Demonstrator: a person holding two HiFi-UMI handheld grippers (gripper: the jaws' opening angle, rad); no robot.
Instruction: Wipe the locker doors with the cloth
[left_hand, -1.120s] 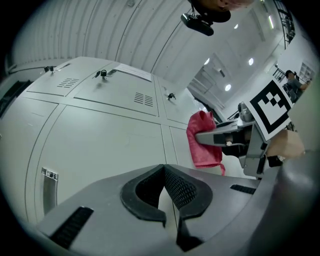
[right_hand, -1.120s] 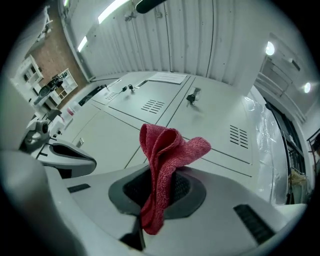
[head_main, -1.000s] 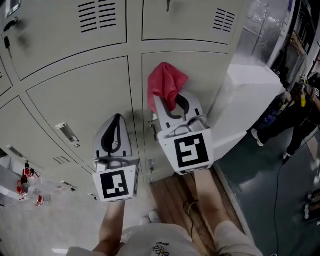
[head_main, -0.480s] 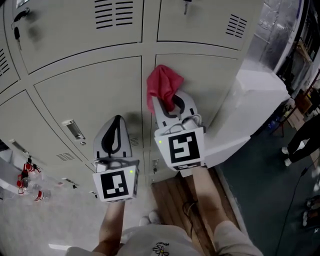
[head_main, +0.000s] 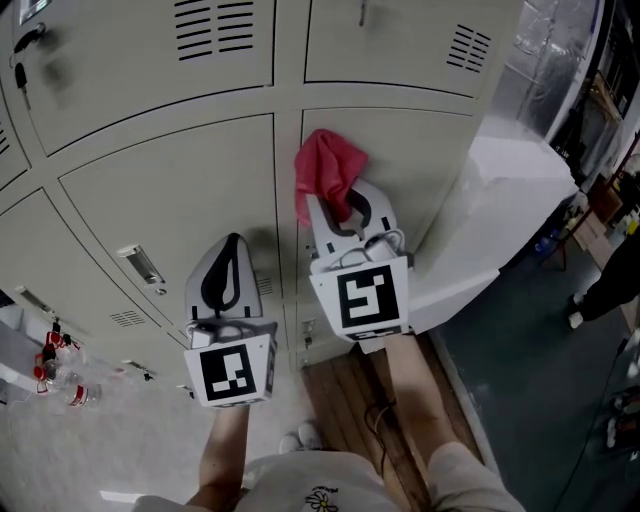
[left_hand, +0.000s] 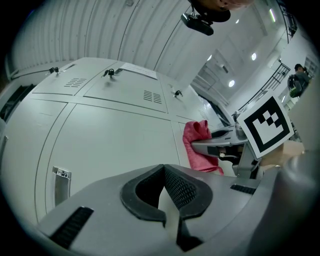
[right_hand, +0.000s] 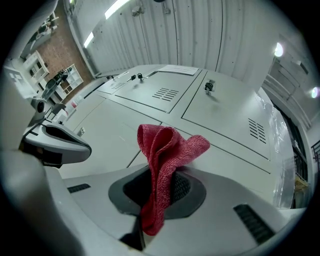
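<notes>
A bank of pale grey locker doors (head_main: 170, 190) fills the head view. My right gripper (head_main: 338, 200) is shut on a red cloth (head_main: 325, 170), which bunches out past the jaw tips against the upper left part of a middle-row door (head_main: 410, 160). In the right gripper view the red cloth (right_hand: 162, 165) hangs folded between the closed jaws. My left gripper (head_main: 228, 250) is shut with nothing in it, held lower and to the left, close to the neighbouring door. The left gripper view shows the red cloth (left_hand: 196, 147) and right gripper off to its right.
A door handle (head_main: 137, 264) sits left of my left gripper. Vent slots (head_main: 210, 25) mark the upper doors. A white box-like surface (head_main: 500, 200) juts out at the lockers' right end. A person's leg (head_main: 610, 285) is at far right. Red items (head_main: 55, 365) lie at lower left.
The right gripper with the cloth has shifted slightly along the door, first up, then back a little. The left gripper has hardly moved. The person at the right has walked partly out of view.
</notes>
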